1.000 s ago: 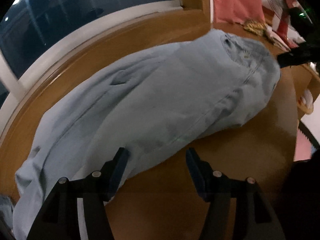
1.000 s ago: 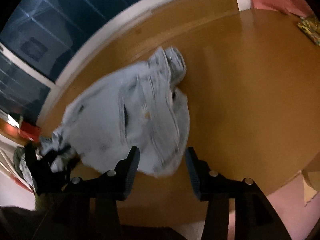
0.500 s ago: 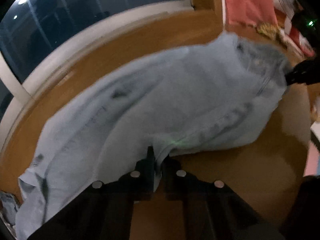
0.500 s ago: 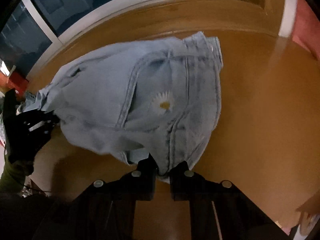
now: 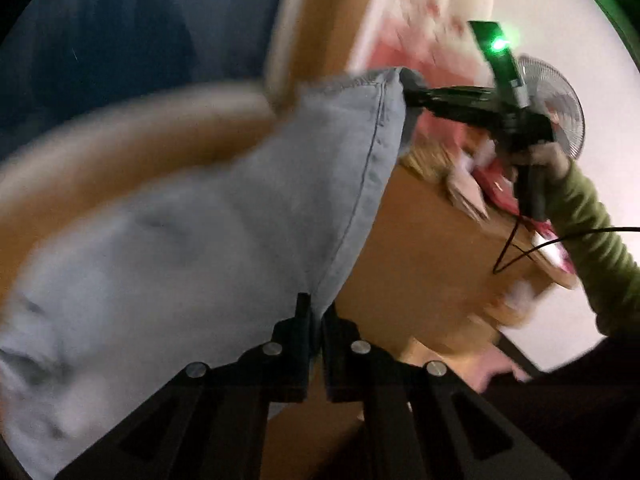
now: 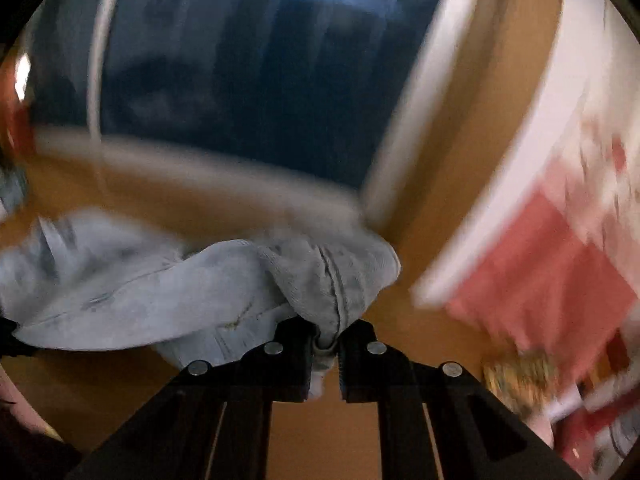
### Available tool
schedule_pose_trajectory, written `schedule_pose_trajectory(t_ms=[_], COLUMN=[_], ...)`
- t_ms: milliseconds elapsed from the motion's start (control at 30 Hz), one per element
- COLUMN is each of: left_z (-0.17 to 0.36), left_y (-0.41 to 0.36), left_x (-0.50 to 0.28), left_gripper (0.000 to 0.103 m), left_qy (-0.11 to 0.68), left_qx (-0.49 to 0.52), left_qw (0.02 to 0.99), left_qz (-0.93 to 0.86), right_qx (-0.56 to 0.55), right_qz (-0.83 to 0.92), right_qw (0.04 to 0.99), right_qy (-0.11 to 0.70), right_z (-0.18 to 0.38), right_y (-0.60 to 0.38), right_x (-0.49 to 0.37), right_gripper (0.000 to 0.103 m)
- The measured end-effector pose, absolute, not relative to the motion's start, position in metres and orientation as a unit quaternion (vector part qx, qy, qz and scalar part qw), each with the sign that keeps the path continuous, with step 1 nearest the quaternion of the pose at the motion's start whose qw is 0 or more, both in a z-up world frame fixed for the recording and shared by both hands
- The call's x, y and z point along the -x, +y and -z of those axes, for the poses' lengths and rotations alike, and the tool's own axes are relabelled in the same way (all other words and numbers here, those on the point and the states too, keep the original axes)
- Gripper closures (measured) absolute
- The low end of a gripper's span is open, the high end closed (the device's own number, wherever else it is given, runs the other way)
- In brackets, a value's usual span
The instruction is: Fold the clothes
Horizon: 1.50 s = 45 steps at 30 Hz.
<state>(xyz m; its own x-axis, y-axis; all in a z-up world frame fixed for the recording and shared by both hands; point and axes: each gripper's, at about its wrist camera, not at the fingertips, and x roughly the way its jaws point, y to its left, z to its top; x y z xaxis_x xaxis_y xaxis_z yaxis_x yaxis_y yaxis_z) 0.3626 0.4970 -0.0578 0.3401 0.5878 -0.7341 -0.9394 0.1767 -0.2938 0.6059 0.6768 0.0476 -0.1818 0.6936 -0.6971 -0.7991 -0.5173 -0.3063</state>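
Dark window panes [image 6: 248, 64] backed a wooden table [image 5: 432, 248]. Above it hung pale denim jeans [image 5: 224, 216], the left gripper [image 5: 315, 320] clamped on one seam edge, the right gripper [image 6: 326, 344] pinching a bunched end.

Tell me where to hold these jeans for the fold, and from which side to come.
Grip the light denim jeans on the stitched side seam, near each end, coming in from the near table edge. The seam runs taut and bunches thick between the jaws; left gripper and right gripper already pinch there.

bare tabletop [image 5: 420, 248], clutter [image 5: 500, 184] at far edge
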Motion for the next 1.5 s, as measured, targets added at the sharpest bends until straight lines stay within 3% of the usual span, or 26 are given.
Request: schedule_pose_trajectory(t_ms=[167,200,233,300,467,667,733,767,800,900,1033,1500], left_z=[0.114,0.121,0.124,0.128,0.121,0.094,0.093,0.093,0.092,0.093,0.093,0.115], left_y=[0.513,0.518,0.519,0.517,0.504,0.453,0.446,0.434,0.425,0.399,0.361,0.253], left_x=[-0.398,-0.4,-0.4,-0.396,-0.373,-0.323,-0.315,-0.303,-0.295,-0.277,-0.251,-0.164], left_gripper=[0.096,0.096,0.096,0.091,0.089,0.088,0.078,0.066,0.062,0.062,0.056,0.055], left_qy=[0.274,0.28,0.286,0.294,0.281,0.255,0.249,0.241,0.235,0.227,0.236,0.302], left_qx=[0.452,0.462,0.469,0.478,0.482,0.463,0.465,0.466,0.465,0.465,0.455,0.439], left_qw=[0.698,0.691,0.684,0.667,0.625,0.529,0.491,0.468,0.451,0.419,0.408,0.404], left_qz=[-0.483,-0.479,-0.481,-0.49,-0.546,-0.663,-0.693,-0.711,-0.725,-0.746,-0.755,-0.743], right_qx=[0.507,0.507,0.502,0.483,0.441,0.449,0.453,0.456,0.459,0.468,0.466,0.445], right_qz=[-0.701,-0.697,-0.697,-0.698,-0.713,-0.76,-0.778,-0.789,-0.801,-0.828,-0.838,-0.848], right_qw=[0.452,0.445,0.439,0.448,0.485,0.461,0.428,0.404,0.377,0.292,0.248,0.105], right_qy=[0.219,0.243,0.263,0.28,0.251,0.09,0.075,0.073,0.074,0.101,0.138,0.269], right_z=[0.075,0.085,0.091,0.087,0.039,0.012,0.014,0.018,0.023,0.038,0.042,0.046], right_y=[0.693,0.692,0.691,0.69,0.678,0.644,0.635,0.63,0.624,0.592,0.572,0.526], right_x=[-0.675,-0.685,-0.694,-0.708,-0.725,-0.645,-0.613,-0.598,-0.585,-0.535,-0.481,-0.295], right_gripper=[0.091,0.086,0.083,0.062,0.053,0.052,0.052,0.051,0.051,0.051,0.051,0.05])
